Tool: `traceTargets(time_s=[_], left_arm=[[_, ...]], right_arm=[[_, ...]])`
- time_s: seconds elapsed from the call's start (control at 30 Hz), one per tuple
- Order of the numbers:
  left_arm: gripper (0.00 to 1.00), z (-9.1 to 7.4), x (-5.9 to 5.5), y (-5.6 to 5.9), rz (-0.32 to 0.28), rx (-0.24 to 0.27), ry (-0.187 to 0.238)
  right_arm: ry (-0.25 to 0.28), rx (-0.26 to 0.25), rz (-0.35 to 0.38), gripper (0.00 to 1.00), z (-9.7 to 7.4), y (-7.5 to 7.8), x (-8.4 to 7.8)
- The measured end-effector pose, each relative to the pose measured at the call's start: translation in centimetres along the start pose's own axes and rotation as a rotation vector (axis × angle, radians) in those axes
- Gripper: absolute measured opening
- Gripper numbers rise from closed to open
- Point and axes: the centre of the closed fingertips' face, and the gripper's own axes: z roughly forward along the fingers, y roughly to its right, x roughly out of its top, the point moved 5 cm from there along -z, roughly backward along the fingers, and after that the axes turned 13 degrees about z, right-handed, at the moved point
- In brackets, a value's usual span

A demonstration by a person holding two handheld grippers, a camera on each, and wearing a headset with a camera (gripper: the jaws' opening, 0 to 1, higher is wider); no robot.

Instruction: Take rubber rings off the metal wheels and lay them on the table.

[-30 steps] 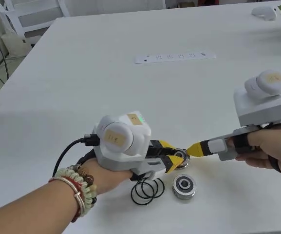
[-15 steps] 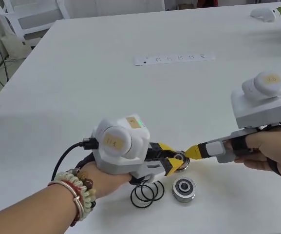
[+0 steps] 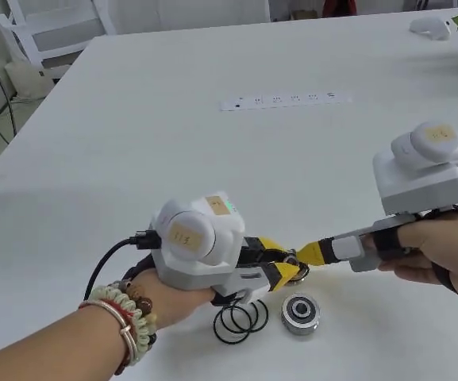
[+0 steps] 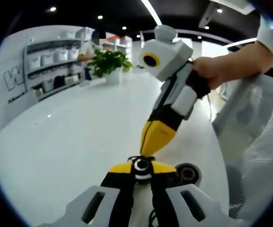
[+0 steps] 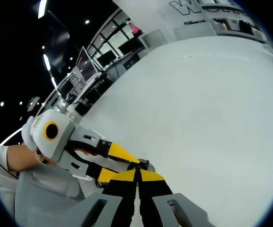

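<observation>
By the table's [image 3: 213,159] near edge, the left gripper [image 3: 291,268] clamps a metal wheel [image 4: 141,167]; the right gripper [image 3: 302,255] pinches its rubber ring [image 4: 135,158].

Right gripper [image 5: 138,174], jaws closed together, tips at left gripper [image 5: 129,165], which seemingly clamps a metal wheel [image 5: 146,165], white table [image 5: 212,104].

Partial wall lettering [image 4: 13,79], a big "W" at its start
</observation>
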Motion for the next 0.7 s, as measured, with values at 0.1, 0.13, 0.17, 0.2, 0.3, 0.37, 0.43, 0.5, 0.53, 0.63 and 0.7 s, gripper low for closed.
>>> traceTargets(time_s=[0.1, 0.13, 0.17, 0.2, 0.3, 0.37, 0.43, 0.5, 0.53, 0.63, 0.7], left_arm=[[0.14, 0.0, 0.0, 0.0, -0.001, 0.0, 0.001], [0.14, 0.0, 0.0, 0.0, 0.0, 0.0, 0.001], [0.14, 0.0, 0.0, 0.0, 0.0, 0.0, 0.002], [0.14, 0.0, 0.0, 0.0, -0.001, 0.0, 0.002], [0.14, 0.0, 0.0, -0.1, -0.002, 0.0, 0.003], [0.14, 0.0, 0.0, -0.1, -0.003, 0.001, 0.004], [0.14, 0.0, 0.0, 0.0, -0.004, 0.002, 0.002], [0.14, 0.0, 0.0, 0.0, -0.003, 0.008, 0.002], [0.14, 0.0, 0.0, 0.0, 0.001, 0.012, 0.005], [0.14, 0.0, 0.0, 0.0, -0.002, 0.015, 0.013], [0.14, 0.1, 0.0, 0.1, -0.012, 0.018, 0.012]], right_arm=[[0.0, 0.004, 0.0, 0.0, 0.0, -0.1, 0.0], [0.0, 0.007, -0.002, 0.0, 0.0, -0.2, 0.0], [0.0, 0.01, -0.003, 0.0, 0.0, -0.3, 0.1], [0.001, 0.015, -0.003, 0.0, 0.0, -0.3, 0.1], [-0.006, 0.082, 0.025, 0.0, 0.1, -1.4, 0.0], [0.003, 0.045, -0.033, 0.0, 0.2, -1.1, 0.0], [0.002, 0.048, -0.019, 0.0, 0.1, -0.9, 0.1], [0.01, 0.057, 0.015, 0.0, -0.1, -0.6, 0.2], [0.017, 0.06, 0.025, 0.0, -0.2, -0.5, 0.3], [0.016, 0.014, -0.007, 0.0, -0.2, 0.0, 0.3], [0.005, 0.001, -0.008, 0.0, -0.1, 0.1, 0.1]])
